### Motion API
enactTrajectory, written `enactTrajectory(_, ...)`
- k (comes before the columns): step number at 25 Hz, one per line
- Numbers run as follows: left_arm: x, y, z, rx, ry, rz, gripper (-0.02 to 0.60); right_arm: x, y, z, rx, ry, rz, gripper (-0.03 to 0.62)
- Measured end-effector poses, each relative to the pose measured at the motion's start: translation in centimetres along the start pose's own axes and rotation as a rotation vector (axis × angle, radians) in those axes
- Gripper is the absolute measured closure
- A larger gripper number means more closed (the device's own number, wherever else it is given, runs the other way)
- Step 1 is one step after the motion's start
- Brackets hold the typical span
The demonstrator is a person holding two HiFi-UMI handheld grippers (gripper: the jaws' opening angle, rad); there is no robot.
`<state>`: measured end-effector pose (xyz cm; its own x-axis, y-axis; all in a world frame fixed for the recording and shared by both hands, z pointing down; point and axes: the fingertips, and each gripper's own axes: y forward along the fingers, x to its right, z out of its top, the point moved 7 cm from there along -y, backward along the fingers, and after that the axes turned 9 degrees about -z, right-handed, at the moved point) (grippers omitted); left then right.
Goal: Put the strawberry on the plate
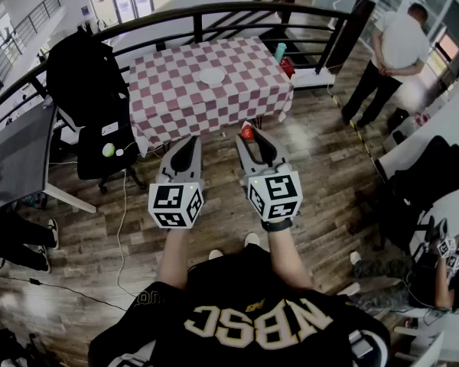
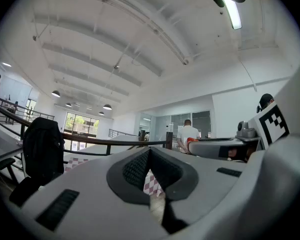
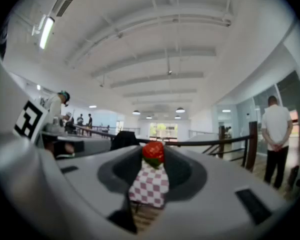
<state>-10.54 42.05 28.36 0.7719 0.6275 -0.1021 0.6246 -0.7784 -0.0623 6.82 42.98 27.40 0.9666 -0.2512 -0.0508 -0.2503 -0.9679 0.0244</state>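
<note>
A red strawberry (image 1: 247,132) with a green cap sits pinched at the tips of my right gripper (image 1: 248,134), held up in the air in front of the table. In the right gripper view the strawberry (image 3: 153,153) fills the gap at the tips of that gripper (image 3: 153,151). The white plate (image 1: 212,76) lies near the middle of the red-and-white checkered table (image 1: 176,105), well ahead of both grippers. My left gripper (image 1: 190,141) is beside the right one, its fingertips meeting with nothing between them; its own view shows the left gripper (image 2: 149,150) the same way.
A teal cup (image 1: 280,51) and a red object (image 1: 288,67) stand at the table's right edge. A black chair with a jacket (image 1: 88,82) is left of the table, a grey desk (image 1: 15,159) further left. A curved railing (image 1: 214,10) runs behind. A person (image 1: 390,52) stands at right.
</note>
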Motion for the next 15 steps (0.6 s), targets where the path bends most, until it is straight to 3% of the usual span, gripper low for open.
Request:
enactTrajectory(7,-0.1,1.2,-0.4,-0.006,-0.012,0.012,0.569,0.6,0.9,-0.7,-0.017,-0.014,0.016,0.454)
enactTrajectory(15,1.0,4.9,-1.6,-0.038,-0.022,0.049,0.569,4.6,2.8,-1.6,-0.017,0.039,0.066,0.454)
